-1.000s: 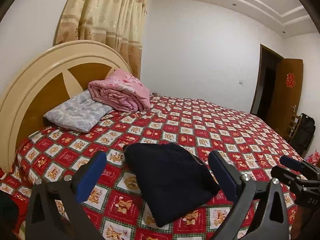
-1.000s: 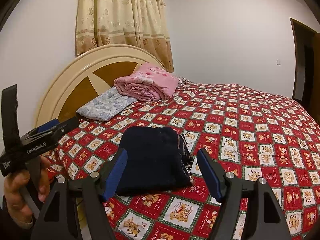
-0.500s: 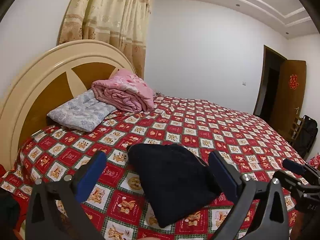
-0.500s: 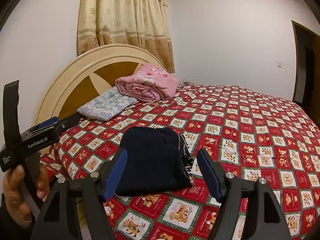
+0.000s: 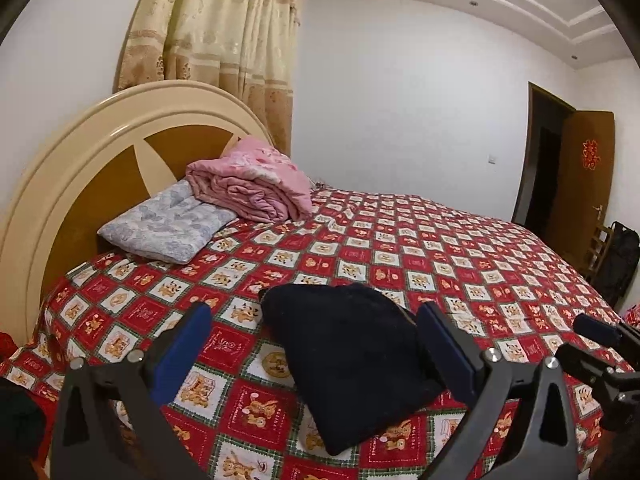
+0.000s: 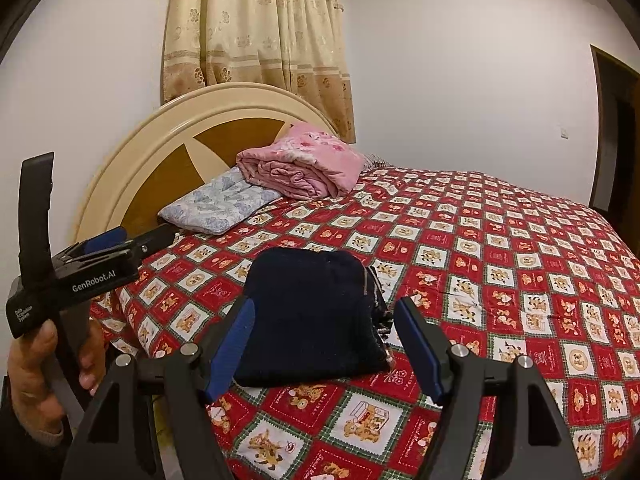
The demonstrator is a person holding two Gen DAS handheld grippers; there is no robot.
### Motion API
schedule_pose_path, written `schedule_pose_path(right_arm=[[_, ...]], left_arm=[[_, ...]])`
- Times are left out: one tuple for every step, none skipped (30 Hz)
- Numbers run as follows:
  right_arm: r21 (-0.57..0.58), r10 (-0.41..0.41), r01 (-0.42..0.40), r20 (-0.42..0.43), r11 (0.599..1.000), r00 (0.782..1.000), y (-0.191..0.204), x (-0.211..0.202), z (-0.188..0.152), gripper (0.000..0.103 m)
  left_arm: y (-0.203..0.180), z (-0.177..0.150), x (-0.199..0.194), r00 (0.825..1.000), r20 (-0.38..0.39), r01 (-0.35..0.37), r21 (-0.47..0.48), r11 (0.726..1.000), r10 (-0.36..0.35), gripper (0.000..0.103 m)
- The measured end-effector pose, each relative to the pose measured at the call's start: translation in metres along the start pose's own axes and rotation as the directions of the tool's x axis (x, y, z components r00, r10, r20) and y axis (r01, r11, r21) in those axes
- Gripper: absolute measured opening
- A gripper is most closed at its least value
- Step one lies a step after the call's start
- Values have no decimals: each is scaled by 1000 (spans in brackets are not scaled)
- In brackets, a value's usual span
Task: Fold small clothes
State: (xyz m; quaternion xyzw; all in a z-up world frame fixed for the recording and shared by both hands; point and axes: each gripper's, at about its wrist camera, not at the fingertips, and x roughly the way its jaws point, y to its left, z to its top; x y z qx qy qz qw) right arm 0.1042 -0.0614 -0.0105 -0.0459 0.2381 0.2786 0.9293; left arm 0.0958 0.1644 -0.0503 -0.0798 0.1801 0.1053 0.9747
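A dark navy garment (image 5: 352, 356) lies folded into a compact block on the red patterned bedspread (image 5: 460, 248) near the bed's front edge. It also shows in the right wrist view (image 6: 316, 312), with a striped edge at its right side. My left gripper (image 5: 316, 340) is open and empty, held above and short of the garment. My right gripper (image 6: 326, 344) is open and empty, also short of the garment. The left gripper's body shows at the left of the right wrist view (image 6: 92, 268), held by a hand.
A folded pink quilt (image 5: 252, 184) and a pale blue pillow (image 5: 168, 224) lie by the cream and brown headboard (image 5: 100, 152). A curtain (image 5: 224, 40) hangs behind. A dark door (image 5: 568, 172) and a black bag (image 5: 616, 260) stand at the right.
Both grippers have drawn back and lifted slightly from the bed; the garment lies unmoved. Both stay open.
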Motion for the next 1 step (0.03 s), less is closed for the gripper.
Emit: schedule_pose_path(right_arm=[[0,0,0,0,1000,1000,0,0,0,73]], left_arm=[[-1,0,0,1000,2,3,2,1000,-3,103]])
